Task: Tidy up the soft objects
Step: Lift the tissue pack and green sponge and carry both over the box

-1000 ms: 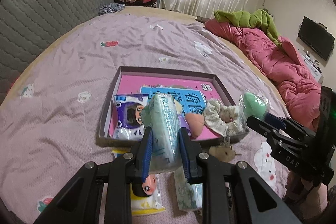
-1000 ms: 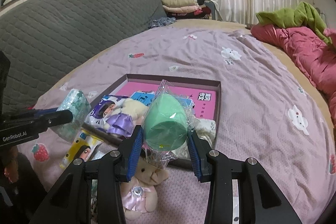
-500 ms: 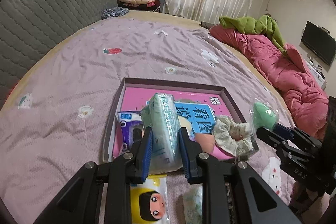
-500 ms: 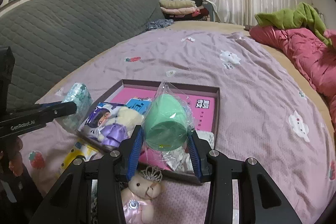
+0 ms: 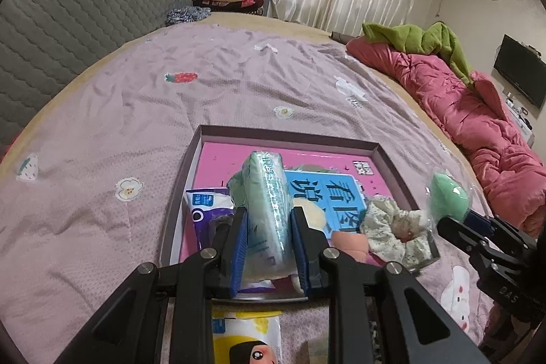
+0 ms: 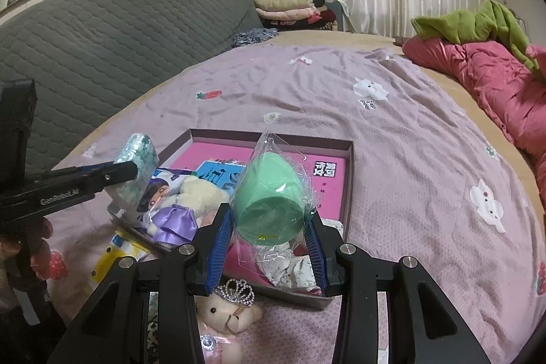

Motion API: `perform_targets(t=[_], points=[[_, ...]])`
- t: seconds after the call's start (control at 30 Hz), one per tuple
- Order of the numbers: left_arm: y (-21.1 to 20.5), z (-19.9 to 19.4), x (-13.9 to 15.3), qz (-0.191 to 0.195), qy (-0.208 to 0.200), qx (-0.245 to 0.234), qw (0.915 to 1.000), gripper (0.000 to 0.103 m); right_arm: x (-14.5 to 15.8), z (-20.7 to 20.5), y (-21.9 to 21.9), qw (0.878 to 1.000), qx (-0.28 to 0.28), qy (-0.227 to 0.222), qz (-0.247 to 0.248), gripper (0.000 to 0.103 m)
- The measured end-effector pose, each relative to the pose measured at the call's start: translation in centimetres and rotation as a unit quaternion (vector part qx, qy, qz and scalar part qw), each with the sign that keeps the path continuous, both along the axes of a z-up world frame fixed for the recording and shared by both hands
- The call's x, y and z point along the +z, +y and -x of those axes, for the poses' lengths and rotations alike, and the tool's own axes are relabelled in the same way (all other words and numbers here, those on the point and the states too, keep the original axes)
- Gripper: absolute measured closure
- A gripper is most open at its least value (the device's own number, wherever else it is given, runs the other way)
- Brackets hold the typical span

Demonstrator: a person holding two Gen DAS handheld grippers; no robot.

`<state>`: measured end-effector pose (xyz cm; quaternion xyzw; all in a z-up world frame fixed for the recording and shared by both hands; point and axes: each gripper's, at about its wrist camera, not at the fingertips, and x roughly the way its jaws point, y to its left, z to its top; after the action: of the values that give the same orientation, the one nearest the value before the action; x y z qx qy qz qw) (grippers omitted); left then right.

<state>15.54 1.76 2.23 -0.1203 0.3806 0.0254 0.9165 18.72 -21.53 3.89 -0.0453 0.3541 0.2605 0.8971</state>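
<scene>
My left gripper [image 5: 268, 224] is shut on a pale green tissue pack [image 5: 268, 203], held on edge above the near left part of the shallow pink-lined box [image 5: 286, 137]. My right gripper [image 6: 269, 227] is shut on a green egg-shaped sponge in clear wrap [image 6: 271, 200], above the box's near right corner [image 6: 349, 179]. Inside the box lie a doll in a purple dress [image 6: 170, 210], a blue-and-white tissue pack [image 5: 208, 203], a floral scrunchie [image 5: 392, 231] and a peach sponge [image 5: 348, 243]. In the right wrist view the left gripper [image 6: 126, 171] shows at the left with its tissue pack [image 6: 136, 173].
A yellow tissue pack [image 5: 247, 340] and a small teddy with a crown [image 6: 225, 312] lie on the purple bedspread [image 5: 102, 139] just in front of the box. A red quilt [image 5: 477, 111] with a green blanket [image 6: 477, 23] lies along the right. A grey headboard [image 6: 102, 33] stands at the left.
Both grippers have moved forward over the box with their loads still held. The left one moved more, and the box now fills more of its view.
</scene>
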Motion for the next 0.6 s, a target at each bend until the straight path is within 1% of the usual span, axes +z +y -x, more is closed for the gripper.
perform_targets(t=[0.27, 0.4, 0.6], points=[[0.2, -0.9, -2.0, 0.001, 0.029, -0.001, 0.9996, 0.077, -0.7, -0.2, 0.7, 1.0, 0.008, 0.007, 0.009, 0.06], [-0.3, -1.1, -2.4, -0.01, 0.032, -0.009, 0.9994, 0.077, -0.8, -0.2, 0.8, 1.0, 0.004, 0.006, 0.009, 0.06], [-1.0, -1.3, -3.0, -0.015, 0.036, -0.018, 0.9991, 0.077, -1.2, -0.5, 0.8, 1.0, 0.001, 0.015, 0.009, 0.06]])
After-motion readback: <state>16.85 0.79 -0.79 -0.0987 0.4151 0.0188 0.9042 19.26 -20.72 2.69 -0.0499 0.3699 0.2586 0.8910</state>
